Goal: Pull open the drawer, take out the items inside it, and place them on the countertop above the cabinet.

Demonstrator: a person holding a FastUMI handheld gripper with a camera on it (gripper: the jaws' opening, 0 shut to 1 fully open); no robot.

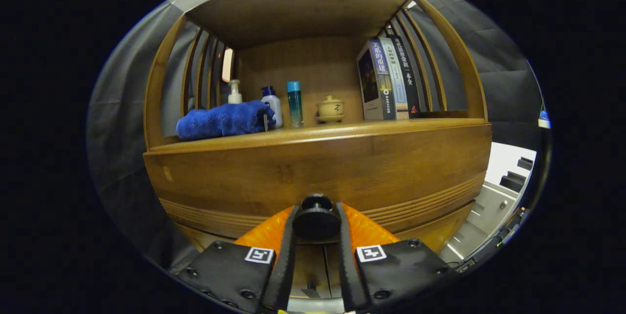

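Observation:
A wooden cabinet fills the view, with its drawer front (318,167) a wide plain board below the countertop (342,130). A round black knob (316,220) sticks out of the drawer front low in the middle. My gripper (316,222) is shut on that knob, one finger pressing on each side of it. The drawer's inside is hidden behind its front.
On the countertop lie a rolled blue towel (222,120), a pump bottle (234,92), a white bottle with a dark cap (272,104), a teal bottle (294,103), a small lidded cup (330,108) and three upright books (389,79). A wooden shelf roof and slatted sides enclose it.

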